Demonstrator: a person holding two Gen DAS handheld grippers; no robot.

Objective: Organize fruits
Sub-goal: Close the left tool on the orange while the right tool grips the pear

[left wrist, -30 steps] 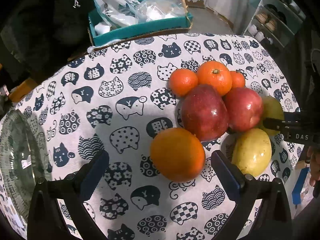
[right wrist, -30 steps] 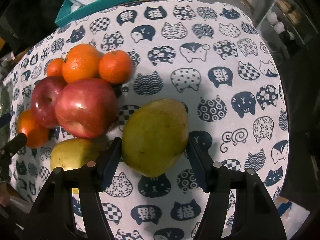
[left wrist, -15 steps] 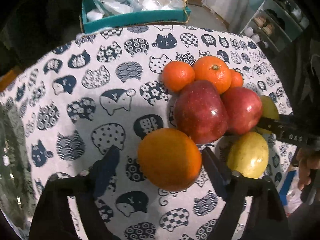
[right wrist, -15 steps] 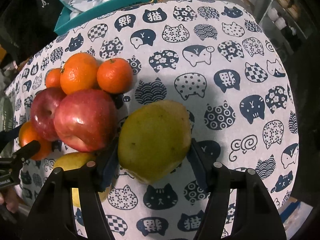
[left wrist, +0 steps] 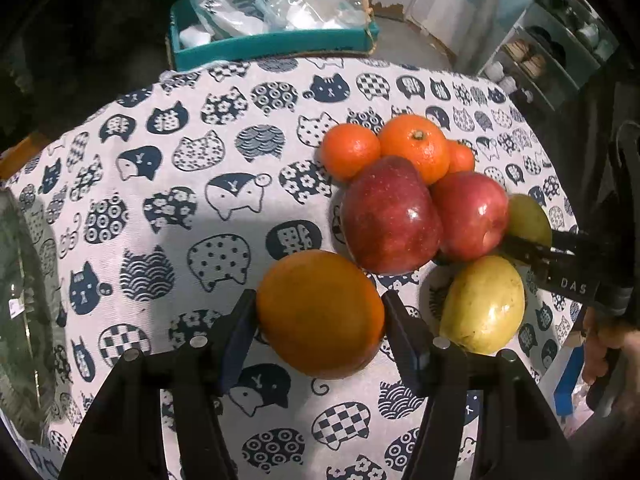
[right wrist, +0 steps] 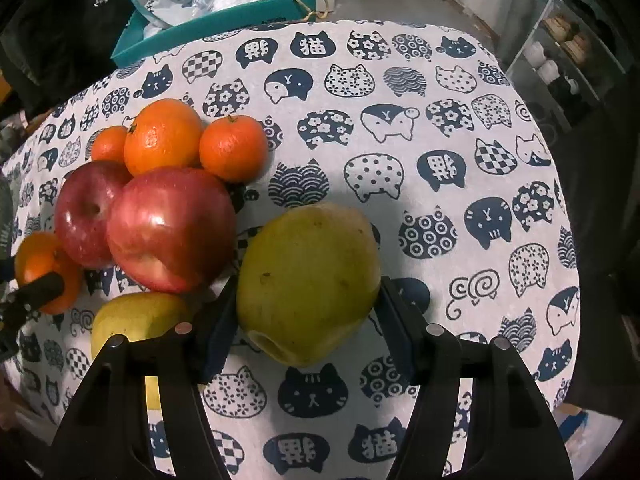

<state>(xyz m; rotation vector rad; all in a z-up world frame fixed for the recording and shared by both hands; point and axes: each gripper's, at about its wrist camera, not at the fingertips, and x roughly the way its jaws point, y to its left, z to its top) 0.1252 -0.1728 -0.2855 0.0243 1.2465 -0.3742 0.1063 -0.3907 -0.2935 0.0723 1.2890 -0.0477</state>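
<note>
The left gripper (left wrist: 320, 316), black with dark blue pads, was closing on the large round orange (left wrist: 320, 314), both pads touching its sides as it sat on the white tablecloth printed with navy cat heads (left wrist: 200, 160). The right gripper (right wrist: 308, 316) of the same make held the big yellow-green pear-like fruit (right wrist: 308, 284) at a moderate opening, pads against both flanks; whether the fruit was clear of the cloth could not be told.

Between the two grippers lay the rest of the pile: two shiny red apples (left wrist: 390, 216) touching each other, three smaller orange mandarins (left wrist: 414, 152) pressed together just behind them, and a smaller yellow-green fruit (left wrist: 482, 306) in front of the apples, near the orange. A teal cardboard tray with clear plastic bags (left wrist: 276, 46) sat beyond the table's far edge. A clear glass bowl (left wrist: 24, 300) showed at the left edge of the left wrist view.
</note>
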